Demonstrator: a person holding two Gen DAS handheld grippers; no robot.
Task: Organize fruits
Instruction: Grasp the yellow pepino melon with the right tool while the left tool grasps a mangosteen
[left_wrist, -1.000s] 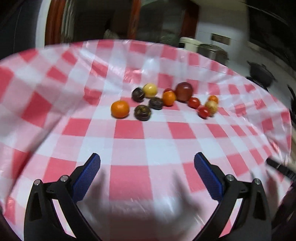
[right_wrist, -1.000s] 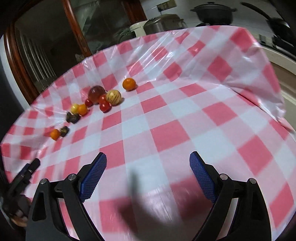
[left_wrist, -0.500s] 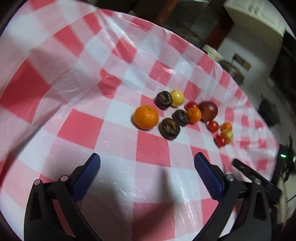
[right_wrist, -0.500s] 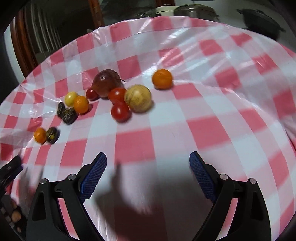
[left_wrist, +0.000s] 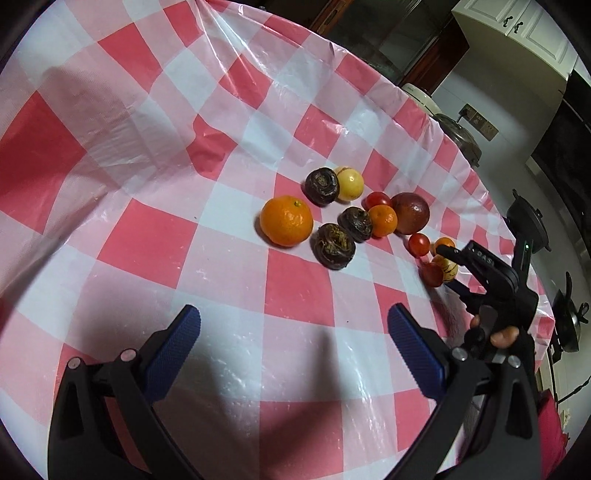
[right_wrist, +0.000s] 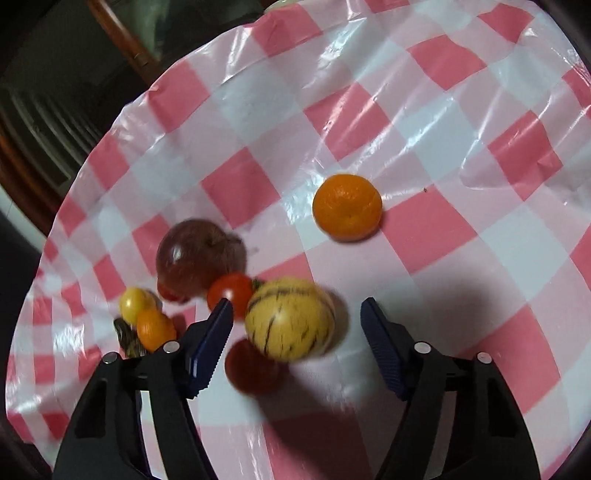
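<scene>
Centrally, on the tabletop (left_wrist: 155, 254) covered with a red-and-white checked plastic cloth, the fruits lay in a loose cluster. Seen from the left wrist: a large orange (left_wrist: 286, 220) stood at the near left of the group, with three dark wrinkled fruits (left_wrist: 334, 245) just beside it, a pale yellow fruit (left_wrist: 349, 178) behind them, a smaller orange (left_wrist: 383, 220) touching a dark red round fruit (left_wrist: 410, 213), and small red tomatoes (left_wrist: 419, 244) towards the right. The left tongs (left_wrist: 293, 341) were spread wide and empty, above bare cloth, well short of the cluster. The right tongs (right_wrist: 297, 328) were likewise open and gripped nothing; the striped yellow fruit (right_wrist: 290, 319) lay between the two blue pads, close to the left pad (contact cannot be told, the picture being blurred). A red tomato (right_wrist: 251, 367) lay just beside that fruit, another tomato (right_wrist: 229, 291) behind it, and a lone orange (right_wrist: 347, 206) stood apart farther back. In the left wrist view a person's hand (left_wrist: 502, 336) held the right tool
</scene>
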